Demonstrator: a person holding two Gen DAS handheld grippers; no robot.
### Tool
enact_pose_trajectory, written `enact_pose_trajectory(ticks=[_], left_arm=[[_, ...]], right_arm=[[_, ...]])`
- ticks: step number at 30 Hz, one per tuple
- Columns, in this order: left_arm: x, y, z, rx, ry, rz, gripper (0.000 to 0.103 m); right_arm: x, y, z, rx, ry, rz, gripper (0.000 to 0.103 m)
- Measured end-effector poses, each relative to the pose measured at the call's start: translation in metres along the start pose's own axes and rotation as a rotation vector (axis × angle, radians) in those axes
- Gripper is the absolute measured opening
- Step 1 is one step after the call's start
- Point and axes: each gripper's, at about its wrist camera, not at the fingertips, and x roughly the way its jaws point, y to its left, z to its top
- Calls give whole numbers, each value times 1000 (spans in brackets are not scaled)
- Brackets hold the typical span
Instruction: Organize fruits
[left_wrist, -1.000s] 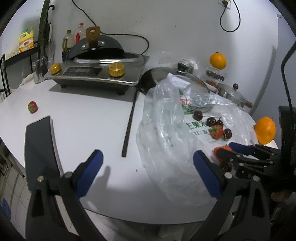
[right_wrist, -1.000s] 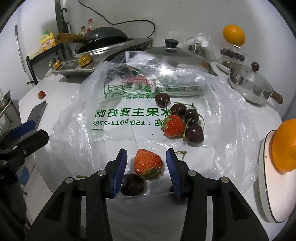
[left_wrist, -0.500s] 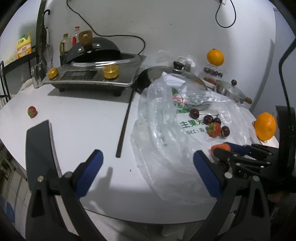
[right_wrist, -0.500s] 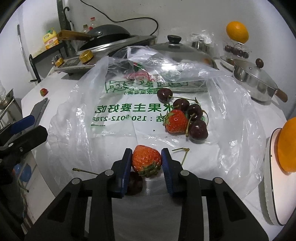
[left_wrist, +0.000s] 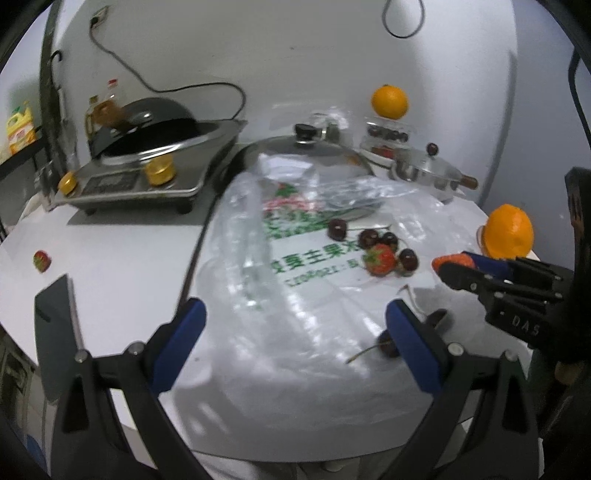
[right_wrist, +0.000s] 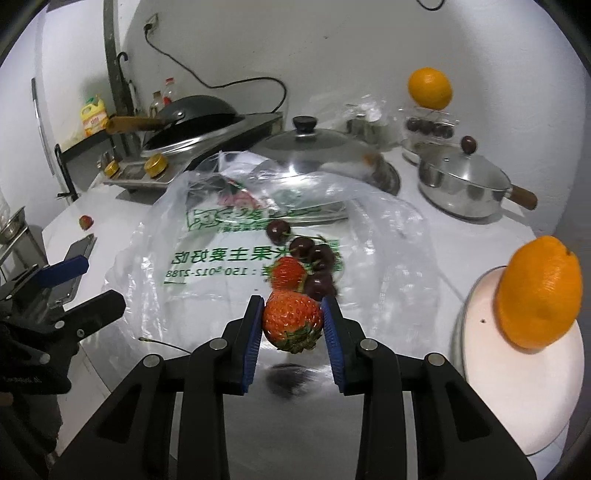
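Note:
My right gripper (right_wrist: 293, 319) is shut on a red strawberry (right_wrist: 291, 320) and holds it lifted above the clear plastic bag (right_wrist: 207, 266); it shows at the right of the left wrist view (left_wrist: 452, 263). A second strawberry (right_wrist: 287, 272) and several dark cherries (right_wrist: 314, 254) lie on the bag. A cherry (left_wrist: 388, 345) lies by my left gripper's right finger. My left gripper (left_wrist: 293, 334) is open and empty over the bag's near edge. A lone strawberry (left_wrist: 41, 260) lies far left on the table.
An orange (right_wrist: 539, 293) sits on a white plate (right_wrist: 535, 406) at the right. Another orange (right_wrist: 429, 88) tops a glass container of cherries at the back. A lidded pot (right_wrist: 465, 177), a pan lid (right_wrist: 321, 147), a stove with a wok (right_wrist: 192, 122) and a phone (left_wrist: 53, 325) stand around.
My right gripper closed on the strawberry and lifted it off the bag, leaving a cherry behind. The left gripper shifted right over the bag and stayed open.

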Motion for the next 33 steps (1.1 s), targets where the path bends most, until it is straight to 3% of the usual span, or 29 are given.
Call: enact_pose_trajectory(ticks=[16, 19, 33], left_arm=[[30, -56, 4, 162, 18, -21, 98], [37, -62, 1, 189, 41, -27, 86], [58, -75, -23, 254, 153, -70, 58]], right_arm=[[-18, -31, -16, 34, -32, 8, 34], [-17, -31, -17, 28, -30, 10, 34], [-16, -33, -21, 37, -19, 20, 34]])
